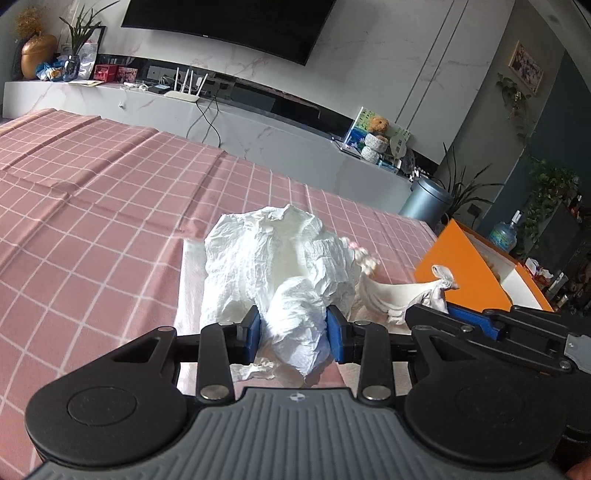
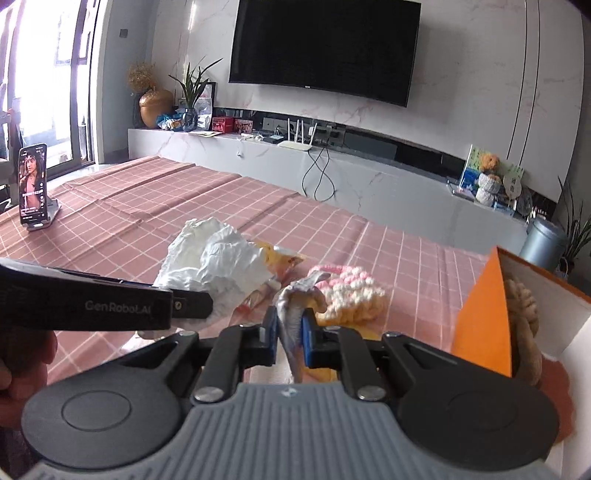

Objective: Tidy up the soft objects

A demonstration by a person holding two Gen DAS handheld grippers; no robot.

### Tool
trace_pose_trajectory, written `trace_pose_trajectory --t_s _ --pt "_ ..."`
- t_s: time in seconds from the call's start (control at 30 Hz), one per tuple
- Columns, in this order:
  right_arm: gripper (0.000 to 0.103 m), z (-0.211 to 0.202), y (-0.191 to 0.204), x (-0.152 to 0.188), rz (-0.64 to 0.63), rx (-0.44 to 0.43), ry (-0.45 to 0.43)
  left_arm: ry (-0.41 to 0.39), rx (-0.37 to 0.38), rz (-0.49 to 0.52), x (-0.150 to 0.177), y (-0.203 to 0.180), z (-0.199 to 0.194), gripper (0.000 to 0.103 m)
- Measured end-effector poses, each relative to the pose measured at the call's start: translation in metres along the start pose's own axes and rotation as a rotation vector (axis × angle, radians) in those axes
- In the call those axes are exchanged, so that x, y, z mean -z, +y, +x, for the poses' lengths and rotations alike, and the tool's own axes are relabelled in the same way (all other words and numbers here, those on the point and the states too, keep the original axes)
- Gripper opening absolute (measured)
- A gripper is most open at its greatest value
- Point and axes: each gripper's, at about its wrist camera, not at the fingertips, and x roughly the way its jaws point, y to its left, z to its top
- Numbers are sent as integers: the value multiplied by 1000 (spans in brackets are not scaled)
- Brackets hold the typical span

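Soft objects | left claw clamped on crumpled white paper wad over pink-checked bench | right claw pinching pale cloth | step: gathering | next: carry both to orange box, likely rightward

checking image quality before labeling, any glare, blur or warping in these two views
Left wrist view: sunlit crumpled white tissue nearly blown out, TV and cabinet edge bowed by the fisheye. Right wrist view: window overexposed at left, pinched white cloth slightly soft, corners dark.
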Motion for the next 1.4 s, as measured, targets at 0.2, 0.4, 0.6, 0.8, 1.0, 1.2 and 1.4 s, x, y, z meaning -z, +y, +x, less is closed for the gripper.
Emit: trace_pose_trajectory --t_s 0.2,0.4,0.6,0.8,1.0,1.2,1.4 --pt "11 -13 -14 46 121 1 111 119 23 22 34 -25 -9 41" --pt "11 -8 -19 77 130 34 204 195 5 42 57 -32 -6 41" --pt "40 -29 -14 77 52 104 132 202 -14 74 67 -38 -5 41" --pt "70 -41 0 67 -29 69 52 189 -43 65 66 -35 -8 40" --pt "74 -46 13 66 -146 105 16 182 -60 37 65 -28 -9 40" --pt "41 -61 38 59 -303 35 -111 188 -50 1 61 -21 -8 40" --pt "52 -27 32 72 -240 -37 85 189 -44 -8 60 -19 -9 40"
